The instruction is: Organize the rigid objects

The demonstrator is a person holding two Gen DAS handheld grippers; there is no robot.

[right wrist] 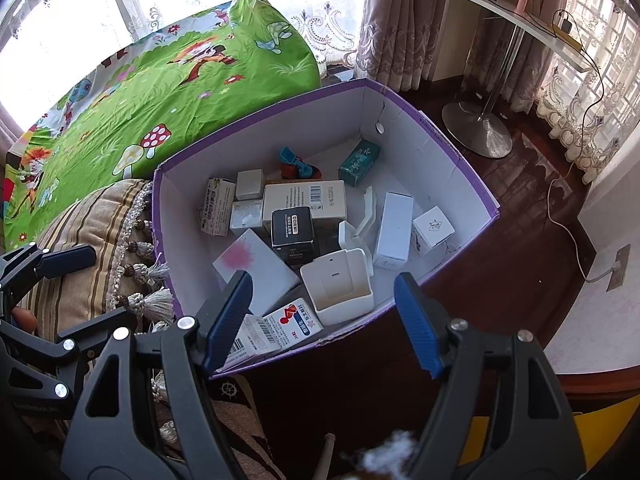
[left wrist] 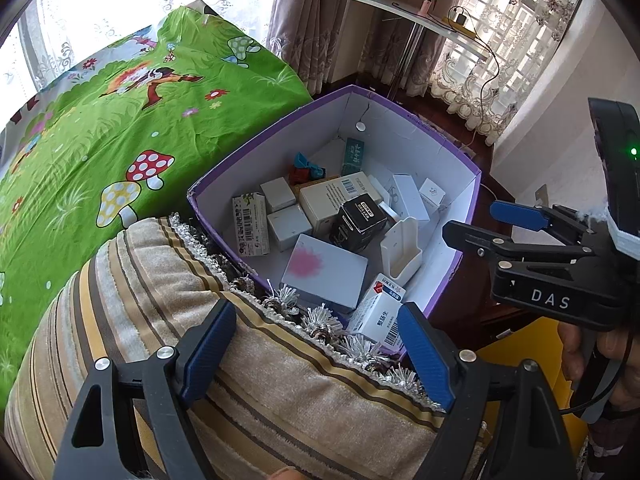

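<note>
Many small boxes lay loose inside a purple box with white inner walls, which stood on the dark floor beside a striped cushion. Among them were a black box near the middle, a long white box just behind it, a teal box toward the far corner, a flat box with a pink blot, a white holder open at the top, and a red-and-white carton at the near wall. A small red and blue toy lay at the back. The left gripper hung over the cushion, its blue pads spread apart with nothing between them. The right gripper hung over the near edge of the purple box, also spread wide and empty. Behind the purple box lay a green sheet with mushrooms, and further back curtains and a white shelf.
</note>
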